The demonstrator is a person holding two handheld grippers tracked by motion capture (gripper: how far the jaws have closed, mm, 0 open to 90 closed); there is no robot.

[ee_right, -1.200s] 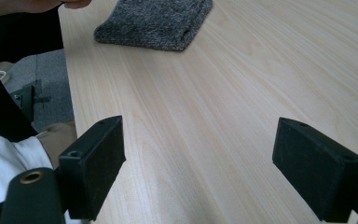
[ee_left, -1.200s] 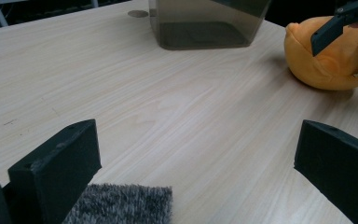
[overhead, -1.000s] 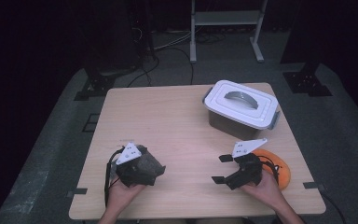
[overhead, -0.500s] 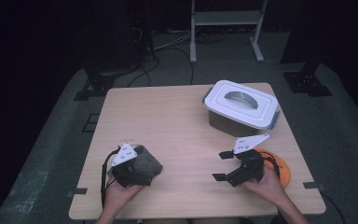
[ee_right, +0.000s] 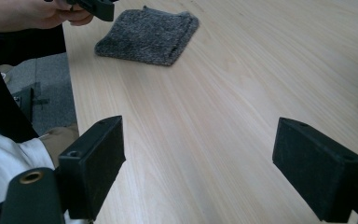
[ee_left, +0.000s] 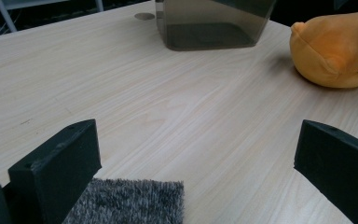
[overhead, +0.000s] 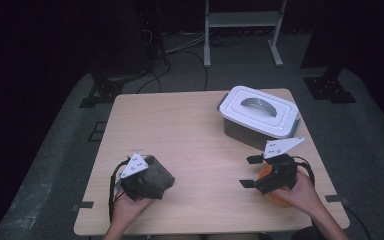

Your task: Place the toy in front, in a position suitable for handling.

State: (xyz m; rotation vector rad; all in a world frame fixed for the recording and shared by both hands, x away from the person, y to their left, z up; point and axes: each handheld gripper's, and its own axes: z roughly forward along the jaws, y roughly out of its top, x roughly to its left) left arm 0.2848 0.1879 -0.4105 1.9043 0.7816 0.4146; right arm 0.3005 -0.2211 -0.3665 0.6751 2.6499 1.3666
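Observation:
A folded grey fuzzy cloth (overhead: 161,175) lies near the table's front left. My left gripper (overhead: 152,178) hovers over its near end. In the left gripper view the jaws stand wide apart, left gripper (ee_left: 198,144) open, with the cloth's edge (ee_left: 135,203) low between them. An orange plush toy (ee_left: 338,46) lies at the front right, mostly under the right hand (overhead: 300,192) in the high view. My right gripper (overhead: 250,171) is open beside it, pointing left across the table. In its own view the right gripper (ee_right: 200,140) holds nothing and the cloth (ee_right: 147,35) lies far ahead.
A grey box with a white handled lid (overhead: 258,114) stands at the back right of the wooden table (overhead: 180,130); its smoky wall (ee_left: 209,23) faces the left gripper. The person's other hand (ee_right: 28,14) appears beyond the cloth. Dark floor, cables and a stand surround the table.
Both hands have shifted only slightly. The left gripper drifted a little toward the near edge over the cloth, and the right one edged to the right. Both stay open.

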